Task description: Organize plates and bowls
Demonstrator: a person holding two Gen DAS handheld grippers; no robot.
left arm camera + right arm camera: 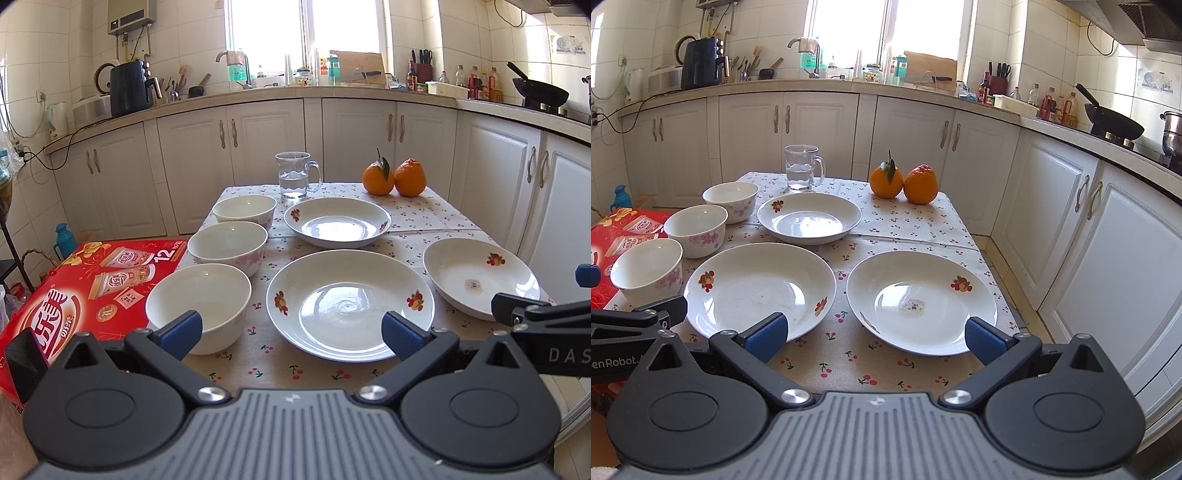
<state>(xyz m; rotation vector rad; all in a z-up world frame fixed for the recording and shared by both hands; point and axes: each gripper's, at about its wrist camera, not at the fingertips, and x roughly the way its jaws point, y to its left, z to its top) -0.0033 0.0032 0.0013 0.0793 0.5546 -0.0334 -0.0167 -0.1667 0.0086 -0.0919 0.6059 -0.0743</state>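
Three white bowls stand in a row on the table's left: near bowl (199,302) (646,271), middle bowl (227,245) (696,229), far bowl (244,210) (730,199). Three white plates with fruit prints lie beside them: a near middle plate (349,304) (759,290), a far plate (337,221) (809,218) and a right plate (480,277) (921,301). My left gripper (291,332) is open and empty, above the near edge between near bowl and middle plate. My right gripper (877,338) is open and empty, in front of the right plate.
A glass mug of water (295,175) (801,168) and two oranges (393,177) (903,182) stand at the table's far end. A red carton (74,288) sits left of the table. White cabinets (1089,236) run close along the right and the back.
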